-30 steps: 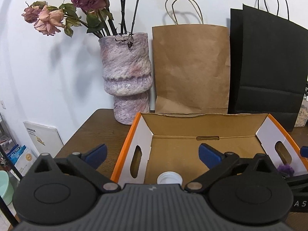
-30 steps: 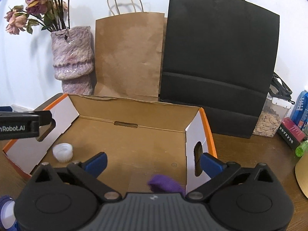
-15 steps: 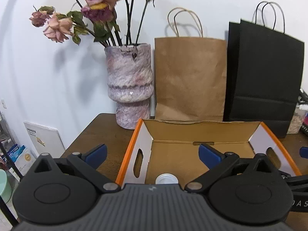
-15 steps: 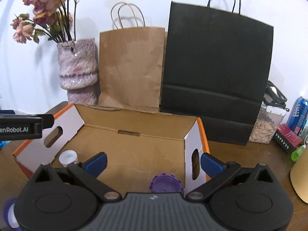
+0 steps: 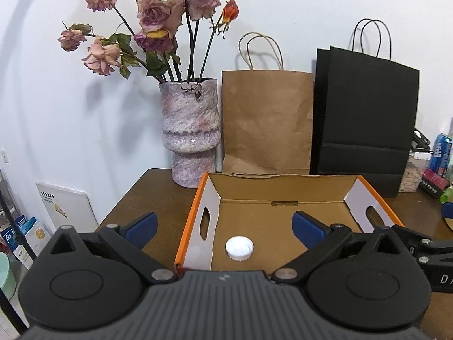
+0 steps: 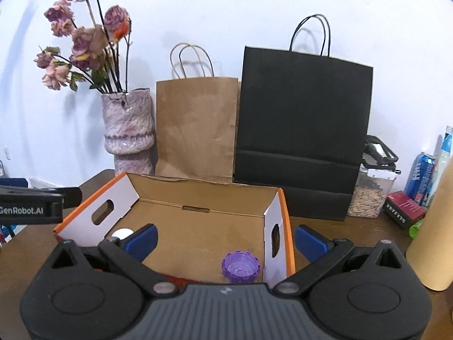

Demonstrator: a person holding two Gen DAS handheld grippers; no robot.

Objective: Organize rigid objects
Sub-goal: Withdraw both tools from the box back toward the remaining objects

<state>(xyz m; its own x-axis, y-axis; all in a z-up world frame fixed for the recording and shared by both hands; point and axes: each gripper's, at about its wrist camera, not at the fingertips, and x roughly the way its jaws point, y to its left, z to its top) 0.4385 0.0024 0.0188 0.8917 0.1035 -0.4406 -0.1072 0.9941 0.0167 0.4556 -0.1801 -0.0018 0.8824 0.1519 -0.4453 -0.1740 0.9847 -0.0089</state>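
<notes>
Vase (image 5: 190, 130), paper bags (image 5: 266, 121), snack jar (image 6: 368, 195)

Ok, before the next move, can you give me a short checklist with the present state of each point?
1. Left hand-held gripper open, holding nothing: ok.
2. Right hand-held gripper open, holding nothing: ok.
3. White bottle cap lies inside the cardboard box: ok.
4. Purple cap lies inside the box, near its right wall: ok.
5. More loose objects left to sort: cannot tell.

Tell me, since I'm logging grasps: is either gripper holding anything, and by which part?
Nothing is held. The left gripper and right gripper are both open; the white cap and purple cap lie in the cardboard box.
</notes>
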